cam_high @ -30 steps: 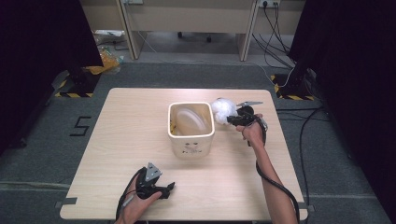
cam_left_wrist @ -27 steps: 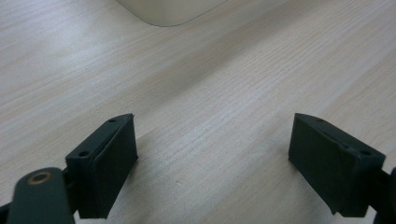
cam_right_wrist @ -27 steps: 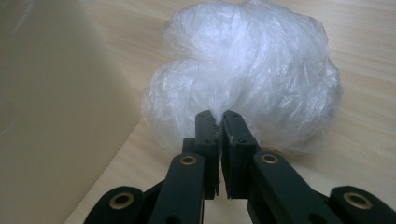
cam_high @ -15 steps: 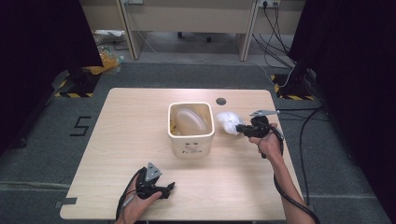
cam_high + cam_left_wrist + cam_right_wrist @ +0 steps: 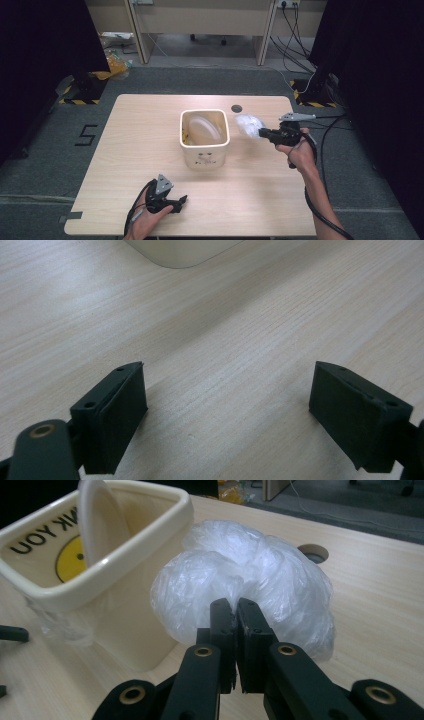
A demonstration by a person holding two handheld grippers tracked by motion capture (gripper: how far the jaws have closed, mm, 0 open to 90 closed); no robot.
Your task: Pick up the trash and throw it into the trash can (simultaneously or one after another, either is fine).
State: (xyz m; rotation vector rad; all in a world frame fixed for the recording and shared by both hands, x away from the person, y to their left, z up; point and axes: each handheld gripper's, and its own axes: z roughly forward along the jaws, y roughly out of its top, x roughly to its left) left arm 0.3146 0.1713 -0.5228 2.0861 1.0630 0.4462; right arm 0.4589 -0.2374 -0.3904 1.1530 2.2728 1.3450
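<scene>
The right tongs (image 5: 263, 133), clamped on the crumpled clear plastic bag (image 5: 248, 124), have carried it nearer the cream square bin (image 5: 204, 150), likely to line it; the left tongs (image 5: 227, 415) rest wide open and empty.

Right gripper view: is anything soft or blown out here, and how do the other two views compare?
Right gripper view: jaws near the lens look soft, the crumpled plastic bag is bright but keeps its creases, the bin reads sharp. Left gripper view: even light, jaw bases blurred, faint shadows on the table. High view: table well lit, dark curtains at both sides lose detail.
</scene>
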